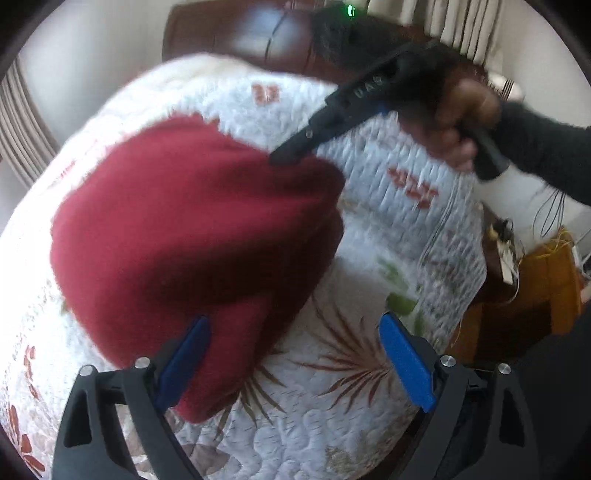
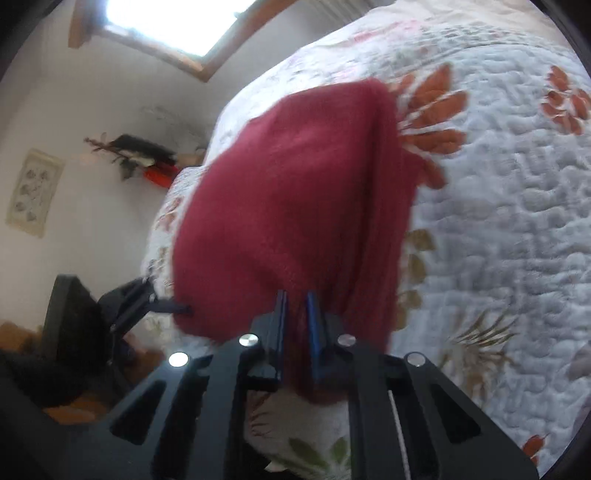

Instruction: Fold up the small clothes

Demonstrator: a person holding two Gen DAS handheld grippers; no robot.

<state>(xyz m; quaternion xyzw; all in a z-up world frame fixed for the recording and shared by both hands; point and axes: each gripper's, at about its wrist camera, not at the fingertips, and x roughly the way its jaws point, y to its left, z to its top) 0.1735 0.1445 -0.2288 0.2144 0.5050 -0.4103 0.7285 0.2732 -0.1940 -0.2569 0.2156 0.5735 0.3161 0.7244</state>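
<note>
A dark red knitted garment [image 1: 192, 236] lies bunched on the white floral quilt [image 1: 332, 424] of a bed. My left gripper [image 1: 295, 362] is open just above the quilt, and the garment's near corner lies against its left blue pad [image 1: 184, 362]. My right gripper [image 1: 286, 155], held by a hand [image 1: 454, 122], reaches the garment's far right edge. In the right wrist view my right gripper [image 2: 297, 317] is shut on a fold of the red garment [image 2: 288, 192], which hangs lifted from the quilt [image 2: 498, 221]. The left gripper [image 2: 173, 306] shows at the cloth's left edge.
A brown headboard [image 1: 221, 33] stands behind the bed. A wooden bedside table [image 1: 535, 288] with cables sits past the bed's right edge. A dark sleeve [image 1: 546, 147] crosses the upper right. A window [image 2: 166, 18], wall shelf [image 2: 147, 155] and poster [image 2: 35, 192] are on the wall.
</note>
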